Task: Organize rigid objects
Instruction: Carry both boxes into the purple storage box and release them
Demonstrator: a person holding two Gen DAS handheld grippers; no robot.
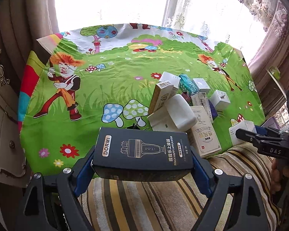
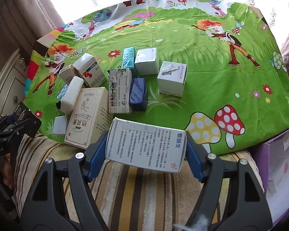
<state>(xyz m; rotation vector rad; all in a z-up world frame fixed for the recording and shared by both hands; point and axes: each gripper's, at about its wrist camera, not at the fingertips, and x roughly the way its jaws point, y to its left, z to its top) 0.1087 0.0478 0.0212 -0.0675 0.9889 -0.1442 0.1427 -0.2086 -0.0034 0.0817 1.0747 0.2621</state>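
- Green cartoon-print cloth (image 1: 115, 88) spread flat, covering most of both views; mushrooms, flowers and red-haired figures printed on it.
- Striped brown-and-yellow rug (image 2: 144, 192) along the near edge of the cloth, under both grippers.
- Purple box (image 2: 275, 159) at the cloth's near right corner: open white interior seen in the right wrist view only; a mere sliver behind the other gripper in the left wrist view.
- Cluster of small boxes (image 2: 113, 80) lying on the cloth, touching or leaning on one another. Right wrist view separates them: tall cream box (image 2: 86, 115), white saxophone box (image 2: 172, 79) standing slightly apart, dark blue box (image 2: 138, 94), teal box (image 2: 128, 57). Left wrist view shows the same pile overlapping, with a rounded white case (image 1: 183, 113) propped on top.
- Left gripper (image 1: 142, 163) clamped on a dark DORMI box (image 1: 142, 150), blue pads pressing both short ends; box held level above the cloth's near edge. Printed face legible in the left wrist view only; in the right wrist view only a dark corner visible at the left margin.
- Right gripper (image 2: 145, 148) grasping a white text-printed box (image 2: 146, 144), pads against both sides, box tilted above the rug and cloth edge. Left wrist view shows only its white end past the gripper's black fingers.
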